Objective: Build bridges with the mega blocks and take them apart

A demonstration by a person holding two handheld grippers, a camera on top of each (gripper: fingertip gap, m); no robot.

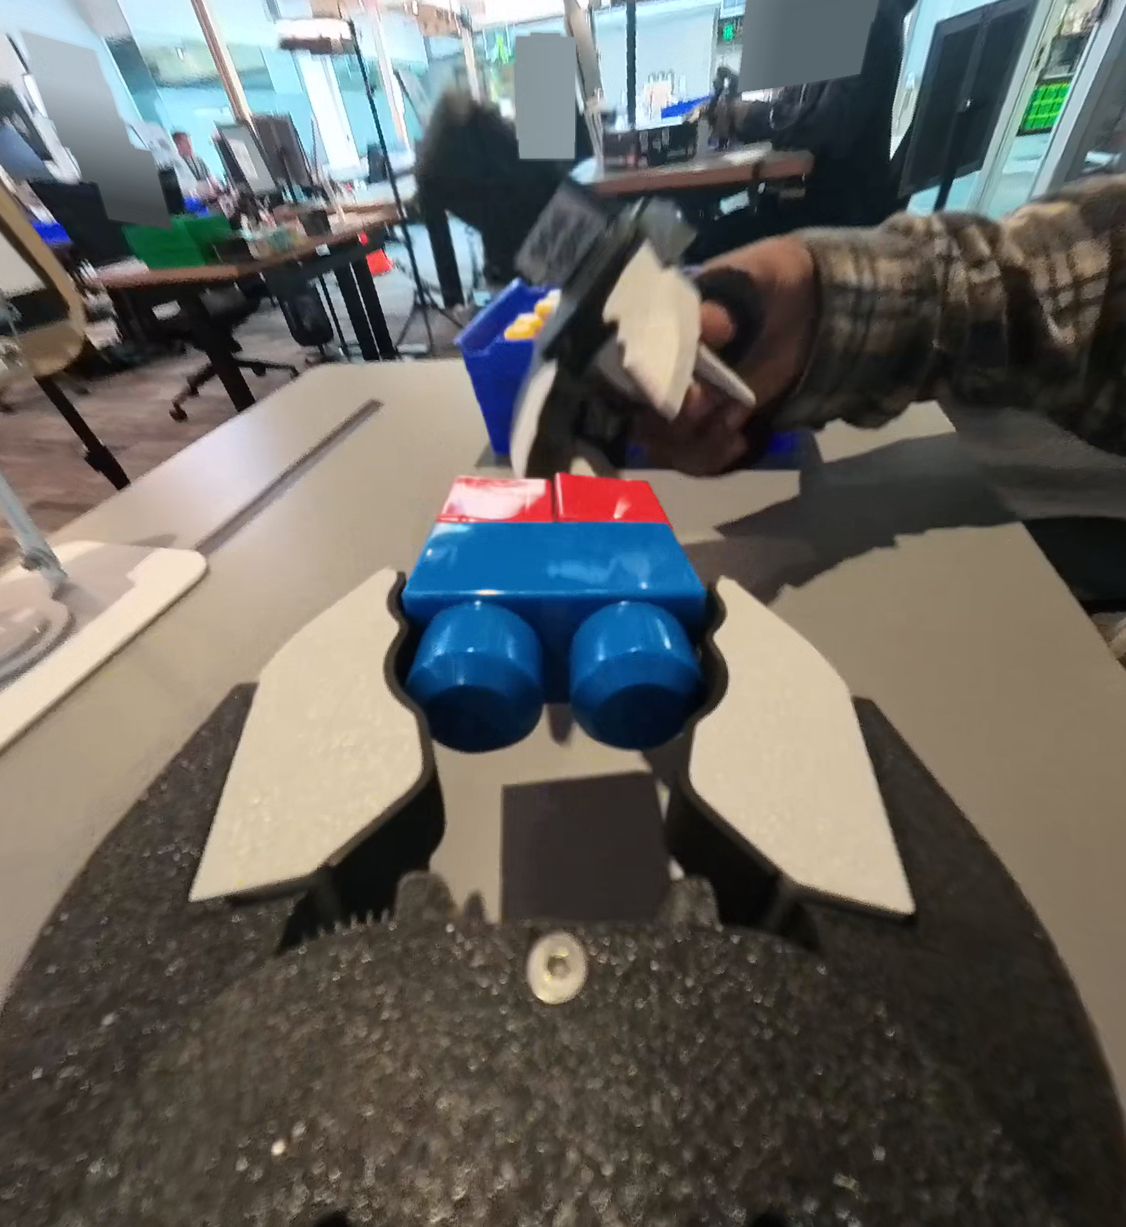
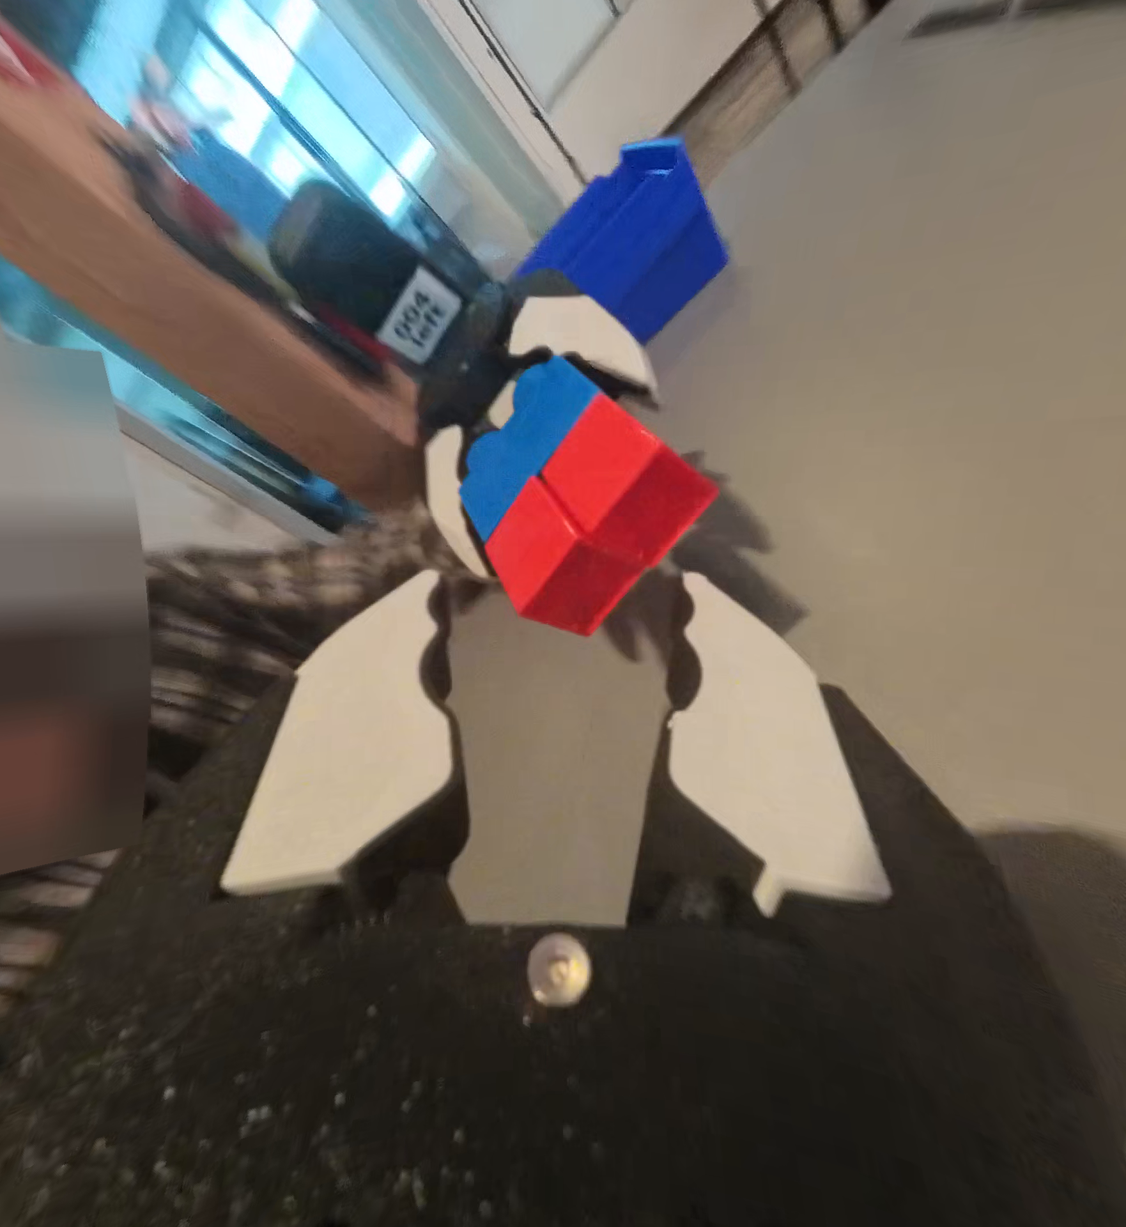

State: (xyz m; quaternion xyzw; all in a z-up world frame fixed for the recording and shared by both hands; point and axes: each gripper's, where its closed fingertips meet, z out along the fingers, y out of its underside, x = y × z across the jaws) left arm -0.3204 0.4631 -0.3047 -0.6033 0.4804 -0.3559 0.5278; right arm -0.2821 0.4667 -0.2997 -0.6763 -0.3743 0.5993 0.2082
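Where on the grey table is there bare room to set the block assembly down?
Bare table lies right of the left tongs and below the sleeve's shadow, and left of them up to the white base plate. It is crowded ahead, where the right tongs and blue bin stand.

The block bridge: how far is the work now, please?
Built: a blue block spans two red blocks. In hand: the left gripper clamps the blue block; the right gripper is open nearby. Left: pulling all three apart; the blue bin waits behind.

Blue bin [image 1: 490, 372] close behind the right claw [image 1: 550, 425]; open table [image 1: 879, 664] alongside.
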